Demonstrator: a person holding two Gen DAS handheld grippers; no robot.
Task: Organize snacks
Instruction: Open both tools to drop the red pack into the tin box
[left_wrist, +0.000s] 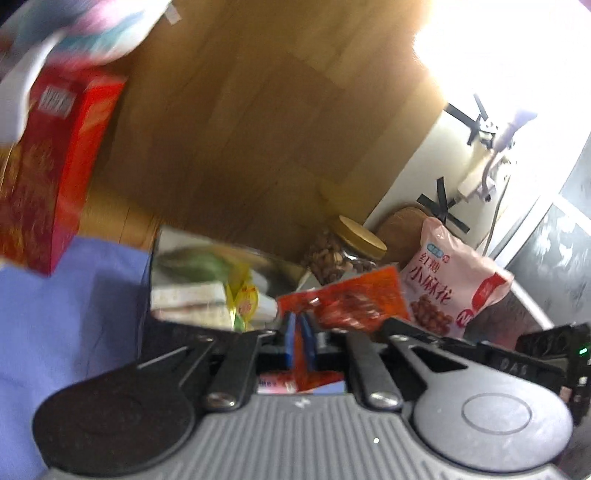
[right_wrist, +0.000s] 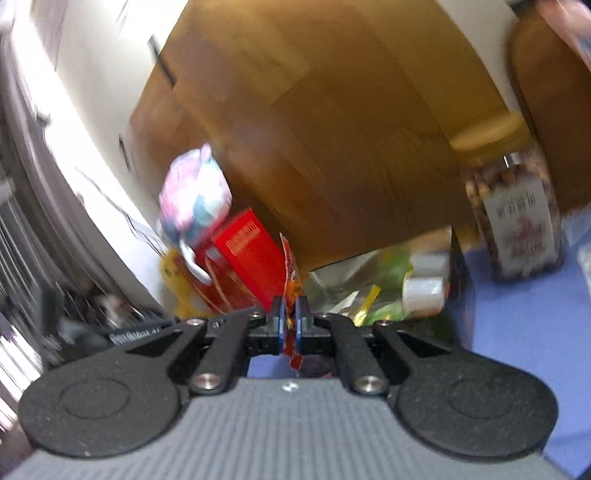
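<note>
My left gripper (left_wrist: 300, 334) is shut on an orange-red snack packet (left_wrist: 354, 299), which sticks out to the right above the box. My right gripper (right_wrist: 291, 319) is shut on a thin orange-red snack packet (right_wrist: 290, 269) seen edge-on. Whether the two grip one packet I cannot tell. A dark box (left_wrist: 236, 258) holding several small packets, green, yellow and white, lies just beyond both grippers; it also shows in the right wrist view (right_wrist: 458, 291). Both views are blurred.
A red carton (left_wrist: 55, 162) with a pastel bag (left_wrist: 92, 33) on top stands at left, also in the right view (right_wrist: 243, 258). A nut jar (left_wrist: 343, 254) and a pink bag (left_wrist: 447, 280) stand at right. A labelled jar (right_wrist: 517, 221) stands on the blue cloth (right_wrist: 535, 332). Wooden panel (left_wrist: 258, 110) behind.
</note>
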